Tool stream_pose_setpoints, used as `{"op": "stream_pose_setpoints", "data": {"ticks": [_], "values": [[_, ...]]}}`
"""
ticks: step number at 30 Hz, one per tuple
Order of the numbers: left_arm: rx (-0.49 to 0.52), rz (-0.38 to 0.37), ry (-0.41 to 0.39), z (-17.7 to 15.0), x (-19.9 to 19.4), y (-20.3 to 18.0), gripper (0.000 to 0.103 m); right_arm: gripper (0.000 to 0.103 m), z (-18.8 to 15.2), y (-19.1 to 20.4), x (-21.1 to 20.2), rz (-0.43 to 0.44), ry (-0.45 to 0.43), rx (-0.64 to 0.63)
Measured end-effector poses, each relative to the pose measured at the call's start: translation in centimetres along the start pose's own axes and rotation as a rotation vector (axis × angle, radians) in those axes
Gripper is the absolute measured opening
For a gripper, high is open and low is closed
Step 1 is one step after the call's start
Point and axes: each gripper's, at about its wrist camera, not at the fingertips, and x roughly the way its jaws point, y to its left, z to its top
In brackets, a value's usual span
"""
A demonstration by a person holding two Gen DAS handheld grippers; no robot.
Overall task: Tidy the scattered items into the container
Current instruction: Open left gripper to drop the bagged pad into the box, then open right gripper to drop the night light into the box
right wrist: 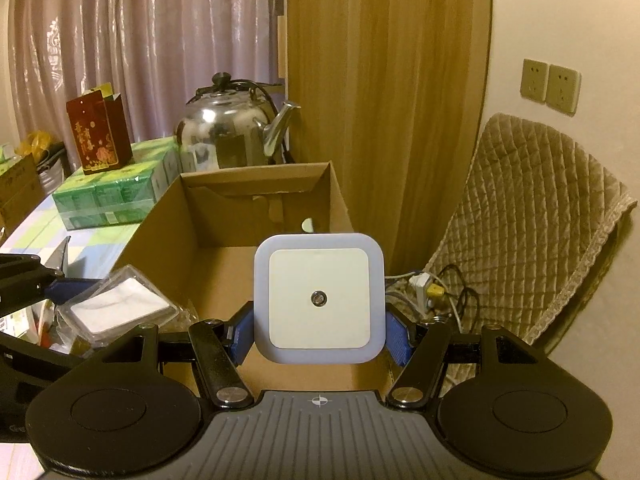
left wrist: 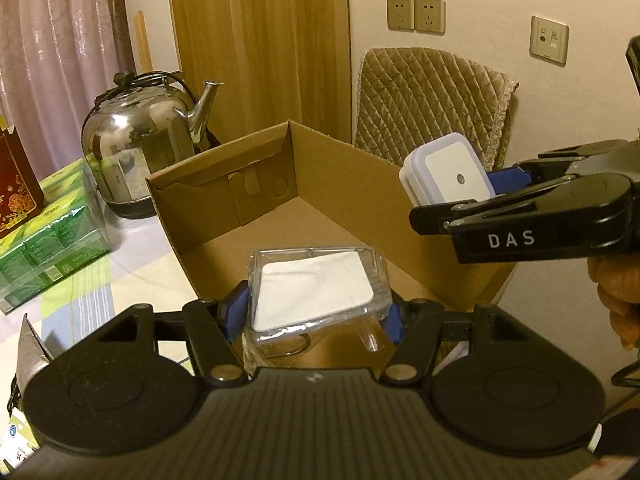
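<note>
An open cardboard box stands on the table in front of both grippers. My left gripper is shut on a clear plastic case with a white insert, held above the box's near edge. The same clear case shows at the lower left of the right wrist view. My right gripper is shut on a square white night light with a small round sensor, held over the near end of the box. In the left wrist view the night light and the right gripper hang over the box's right wall.
A steel kettle stands behind the box. Green packs with a red carton on top lie to the left. A quilted chair back stands right, with cables below it.
</note>
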Motion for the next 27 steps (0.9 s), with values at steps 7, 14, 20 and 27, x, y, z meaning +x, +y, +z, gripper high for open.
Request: {"op": "stream_pose_setpoints", "data": {"ticks": [7, 14, 20, 27], "values": [[0.024, 0.003, -0.008, -0.2, 0.2, -0.2, 0.065, 0.062, -0.1, -0.2, 0.3, -0.002, 0.005, 0.004], [0.05, 0.025, -0.032, -0.2, -0.8, -0.1, 0.065, 0.062, -0.2, -0.2, 0.3, 0.001, 0.006, 0.003], [0.035, 0.035, -0.041, -0.6, -2.1, 0.6, 0.065, 0.062, -0.3, 0.3, 0.5, 0.01, 0.012, 0.0], [0.021, 0.033, -0.037, -1.0, -2.6, 0.8, 0.066, 0.062, -0.5, 0.9, 1.3, 0.01, 0.047, -0.017]]}}
